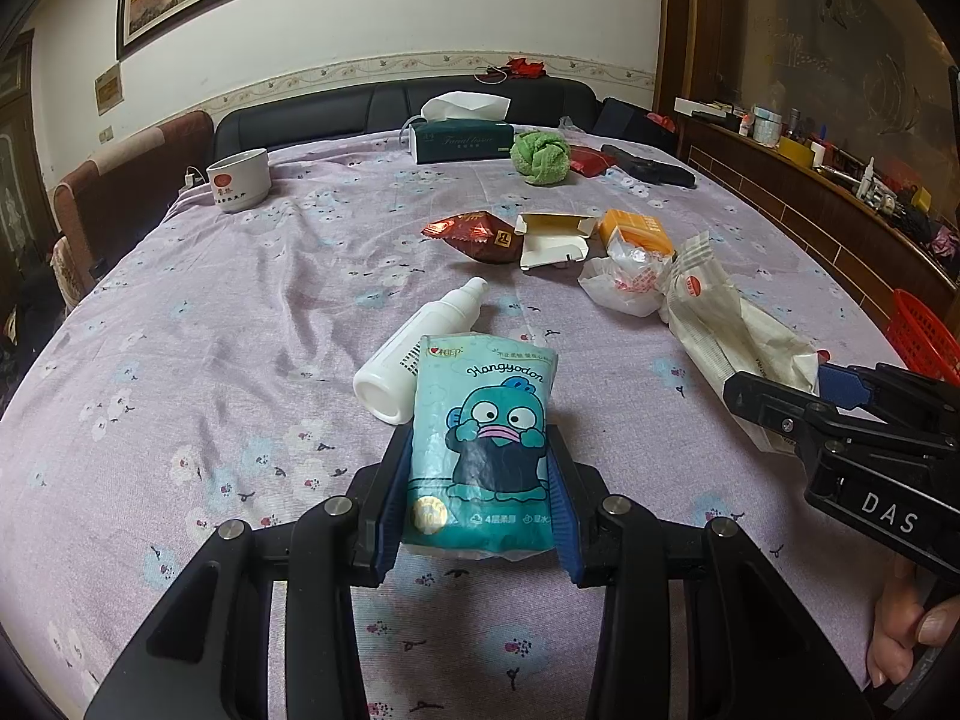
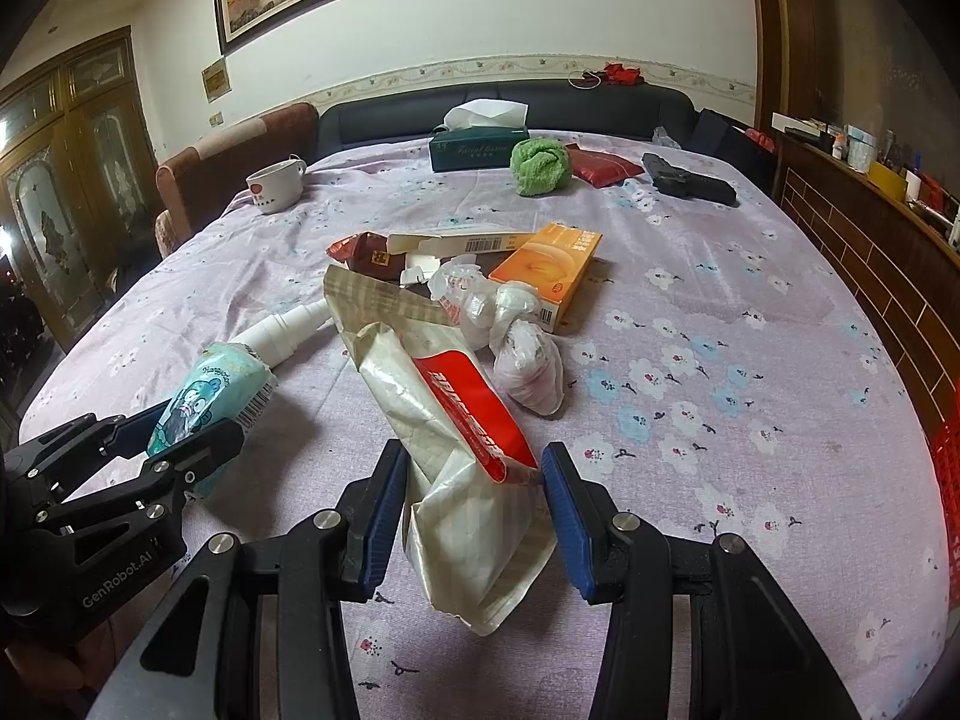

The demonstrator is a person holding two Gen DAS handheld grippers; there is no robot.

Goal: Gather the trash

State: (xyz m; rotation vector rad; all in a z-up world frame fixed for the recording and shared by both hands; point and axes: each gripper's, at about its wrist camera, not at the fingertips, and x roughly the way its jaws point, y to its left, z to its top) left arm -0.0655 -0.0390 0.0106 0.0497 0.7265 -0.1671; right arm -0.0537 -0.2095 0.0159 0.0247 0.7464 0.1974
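A teal cartoon tissue pack [image 1: 480,396] [image 2: 210,384] sits between the blue pads of my left gripper [image 1: 478,432] [image 2: 192,420], which is shut on it low over the flowered tablecloth. A white bottle [image 1: 414,342] [image 2: 282,336] lies just beyond the pack. My right gripper [image 2: 473,450] [image 1: 780,384] is shut on the near end of a crumpled cream wrapper [image 2: 456,408] [image 1: 720,324] with a red label. Behind it lie a knotted plastic bag [image 2: 516,336], an orange box [image 2: 546,264], an open white carton [image 1: 555,240] and a red-brown snack bag [image 1: 474,234].
A red basket [image 1: 924,330] [image 2: 948,468] stands off the table's right edge. At the far end are a white cup [image 1: 238,179], a green tissue box [image 1: 462,138], a green cloth ball [image 1: 540,156] and a black object [image 1: 654,168]. A hand [image 1: 900,642] holds the right gripper.
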